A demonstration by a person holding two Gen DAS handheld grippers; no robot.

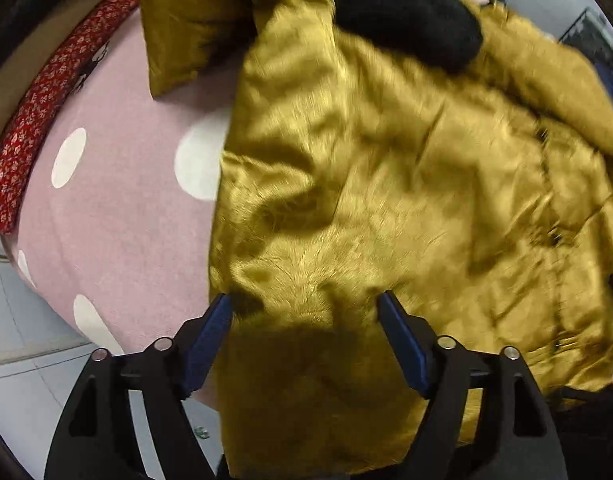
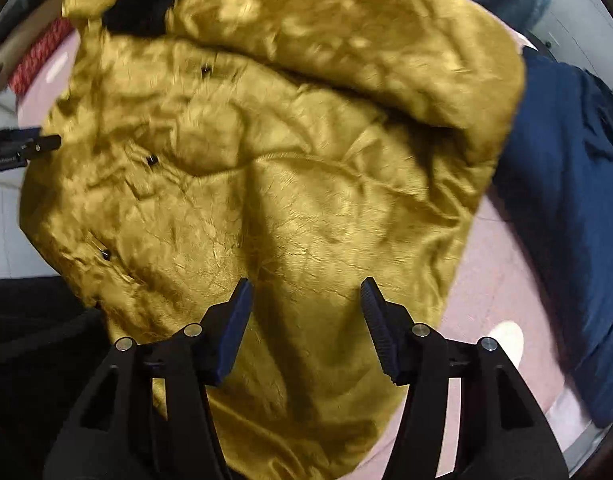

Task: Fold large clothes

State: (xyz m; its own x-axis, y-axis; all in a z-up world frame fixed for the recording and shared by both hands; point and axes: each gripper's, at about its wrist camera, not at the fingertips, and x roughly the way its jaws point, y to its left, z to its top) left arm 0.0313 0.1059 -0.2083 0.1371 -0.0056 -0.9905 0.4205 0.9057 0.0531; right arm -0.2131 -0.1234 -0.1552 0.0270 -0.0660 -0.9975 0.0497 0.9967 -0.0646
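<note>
A large mustard-yellow padded jacket with a black furry collar lies spread on a pink polka-dot blanket. It also fills the right wrist view, with black snaps down its front. One sleeve lies at the far left. My left gripper is open, its jaws wide apart just above the jacket's near hem. My right gripper is open too, hovering over the jacket's lower part. The left gripper's tip shows at the left edge of the right wrist view.
A red floral cloth lies along the blanket's far left edge. A dark blue garment lies on the blanket to the right of the jacket. Grey tiled floor lies beyond the blanket's edge. A black cloth sits at the lower left.
</note>
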